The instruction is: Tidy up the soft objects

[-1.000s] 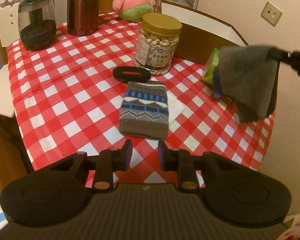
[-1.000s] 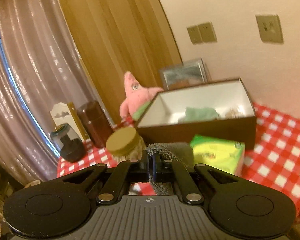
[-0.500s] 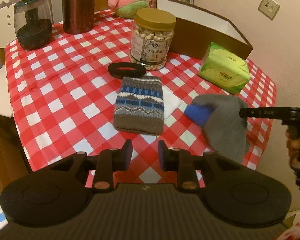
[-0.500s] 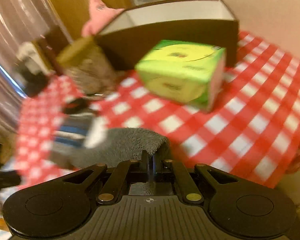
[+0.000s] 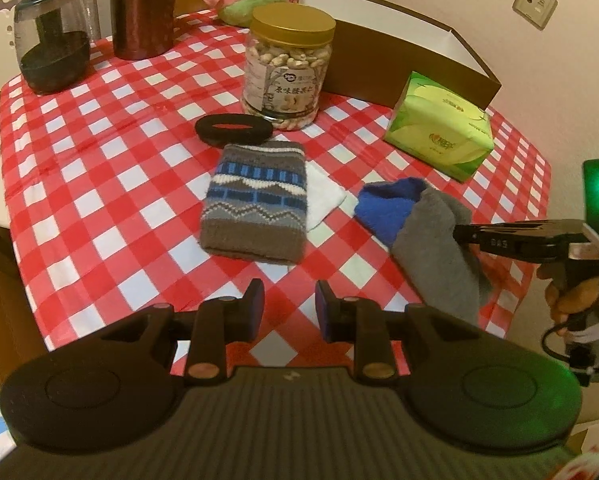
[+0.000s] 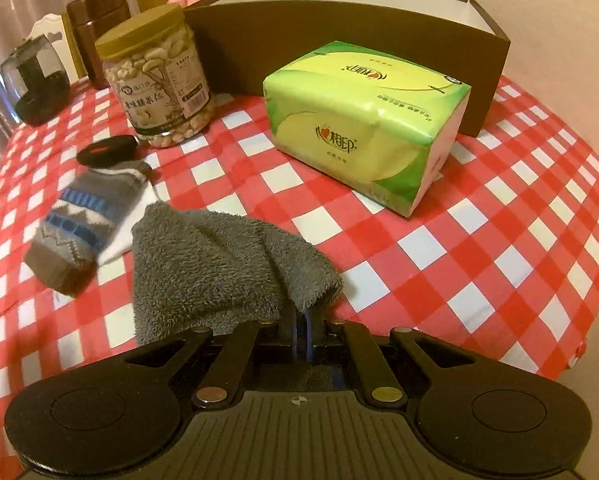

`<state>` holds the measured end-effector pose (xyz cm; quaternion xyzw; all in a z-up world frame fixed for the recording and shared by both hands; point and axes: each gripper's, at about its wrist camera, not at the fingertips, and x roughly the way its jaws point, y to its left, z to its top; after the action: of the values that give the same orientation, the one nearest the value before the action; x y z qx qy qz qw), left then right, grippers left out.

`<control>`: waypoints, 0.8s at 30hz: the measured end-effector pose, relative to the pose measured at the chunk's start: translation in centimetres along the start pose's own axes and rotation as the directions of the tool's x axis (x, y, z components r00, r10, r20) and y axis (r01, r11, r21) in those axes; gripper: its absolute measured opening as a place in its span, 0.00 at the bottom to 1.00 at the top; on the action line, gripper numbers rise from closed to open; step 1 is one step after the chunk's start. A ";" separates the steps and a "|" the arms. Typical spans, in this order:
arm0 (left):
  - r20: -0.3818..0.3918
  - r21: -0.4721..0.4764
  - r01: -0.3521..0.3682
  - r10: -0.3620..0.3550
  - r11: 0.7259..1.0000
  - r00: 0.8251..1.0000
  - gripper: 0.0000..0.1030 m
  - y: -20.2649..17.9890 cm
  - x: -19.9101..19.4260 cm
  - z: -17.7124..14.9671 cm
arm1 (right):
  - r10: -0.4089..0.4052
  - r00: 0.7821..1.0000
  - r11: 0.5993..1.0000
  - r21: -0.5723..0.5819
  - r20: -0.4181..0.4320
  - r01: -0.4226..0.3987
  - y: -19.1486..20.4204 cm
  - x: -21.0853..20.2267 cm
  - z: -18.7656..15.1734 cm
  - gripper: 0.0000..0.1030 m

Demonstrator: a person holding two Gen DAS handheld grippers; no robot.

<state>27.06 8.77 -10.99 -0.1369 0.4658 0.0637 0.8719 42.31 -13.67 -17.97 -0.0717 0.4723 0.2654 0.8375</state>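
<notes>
Right gripper [image 6: 305,318] jaws have just eased apart, apparently still pinching the grey fleece cloth [image 6: 215,264] on the checked tablecloth [image 6: 479,248]. Left gripper [image 5: 288,307] released, empty.

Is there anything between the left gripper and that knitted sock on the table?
Nothing visible. The left gripper is open and empty, and only bare checked tablecloth lies between its fingertips and the knitted sock. The grey towel, pinched by the right gripper, lies off to the side.
</notes>
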 end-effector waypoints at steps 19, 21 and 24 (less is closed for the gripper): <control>-0.030 0.004 0.010 -0.009 1.000 1.000 0.23 -1.8 2.5 0.6 | 0.108 0.994 0.925 -0.368 0.023 -0.093 5.6 0.0 -1.2 0.90; -0.031 0.001 0.007 -0.007 1.000 1.000 0.23 -1.8 2.6 0.7 | 0.080 0.997 0.918 -0.390 0.018 -0.067 6.0 1.1 -1.3 0.90; -0.030 -0.004 0.002 -0.002 1.000 1.000 0.23 -1.9 2.7 0.9 | 0.048 0.999 0.909 -0.415 0.026 -0.033 6.2 2.3 -1.4 0.90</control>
<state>29.73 7.17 -12.46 -0.1401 0.4786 0.0615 0.8646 39.03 -8.07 -19.81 -0.2331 0.3918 0.3782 0.8057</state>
